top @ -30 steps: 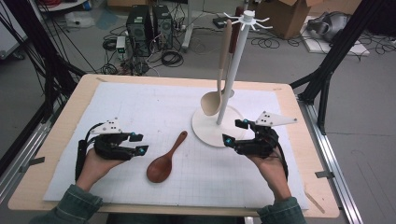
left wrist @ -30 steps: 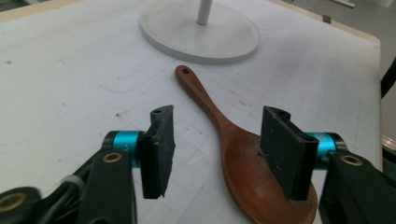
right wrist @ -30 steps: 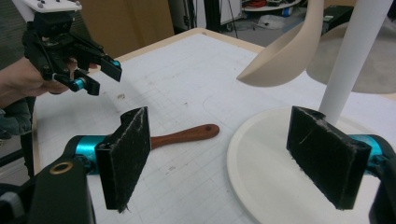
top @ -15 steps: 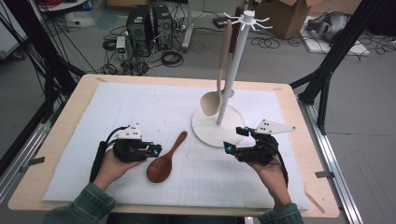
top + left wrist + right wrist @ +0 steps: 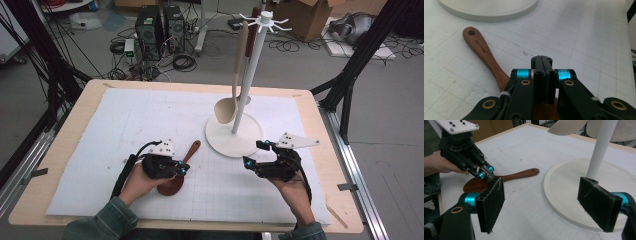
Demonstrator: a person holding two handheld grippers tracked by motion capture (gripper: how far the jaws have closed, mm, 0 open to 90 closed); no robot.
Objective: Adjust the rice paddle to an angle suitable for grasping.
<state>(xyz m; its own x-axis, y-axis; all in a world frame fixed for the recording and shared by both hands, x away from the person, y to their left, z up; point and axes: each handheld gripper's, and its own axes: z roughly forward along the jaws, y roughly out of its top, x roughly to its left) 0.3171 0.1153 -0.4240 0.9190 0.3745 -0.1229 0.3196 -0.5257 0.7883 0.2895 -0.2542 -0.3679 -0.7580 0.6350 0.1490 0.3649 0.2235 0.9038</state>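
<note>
Moved right onto dark brown wooden spoon (image 5: 176,172): left gripper (image 5: 172,167), jaws just closed flat together, nothing between, over bowel end. Right gripper (image 5: 256,155) wide, empty, near white round rack base (image 5: 227,140). Regrasp likely needed.

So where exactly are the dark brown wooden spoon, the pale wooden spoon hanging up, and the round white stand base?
Dark brown wooden spoon (image 5: 484,53): left gripper view, on its handle.
Pale wooden spoon (image 5: 226,110): high view, on its bowl.
Round white stand base (image 5: 220,137): high view, on its bare left part.
</note>
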